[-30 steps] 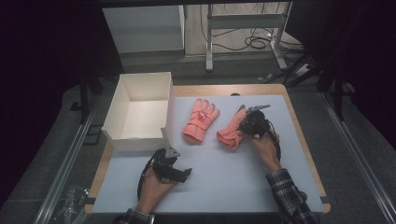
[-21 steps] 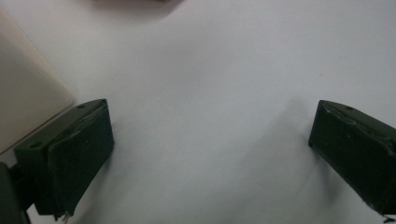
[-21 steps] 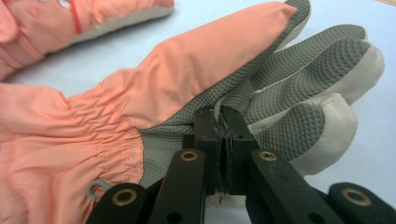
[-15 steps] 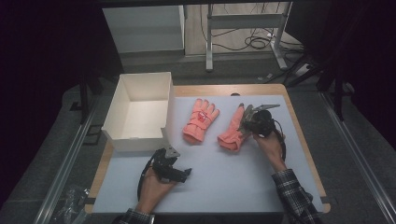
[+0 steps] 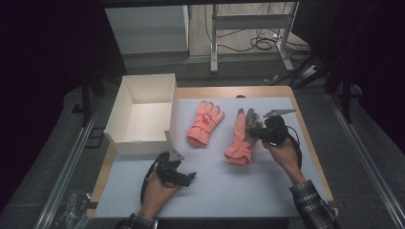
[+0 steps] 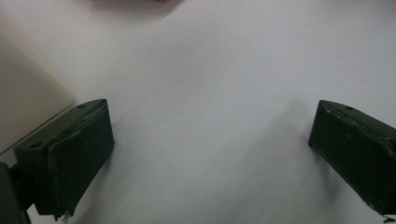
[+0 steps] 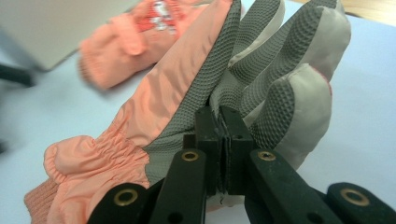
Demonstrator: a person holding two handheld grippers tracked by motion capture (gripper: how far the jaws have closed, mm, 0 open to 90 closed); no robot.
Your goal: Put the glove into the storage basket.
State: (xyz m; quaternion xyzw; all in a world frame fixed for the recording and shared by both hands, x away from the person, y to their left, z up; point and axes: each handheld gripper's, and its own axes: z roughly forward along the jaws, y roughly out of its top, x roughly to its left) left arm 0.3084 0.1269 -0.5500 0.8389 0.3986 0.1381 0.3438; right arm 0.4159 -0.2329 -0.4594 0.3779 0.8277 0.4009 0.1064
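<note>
Since the earlier frames, the salmon-pink fabric glove with grey textured palm has been lifted at its finger end and tipped onto its edge at centre-right of the high view. Its long axis runs from the cuff at lower left to the fingers at upper right. It is pinched by the right gripper, whose jaws are closed tight on palm fabric, as the right gripper view reveals. A second pink glove lies flat to its left. The left gripper rests wide open, holding nothing, at lower left.
</note>
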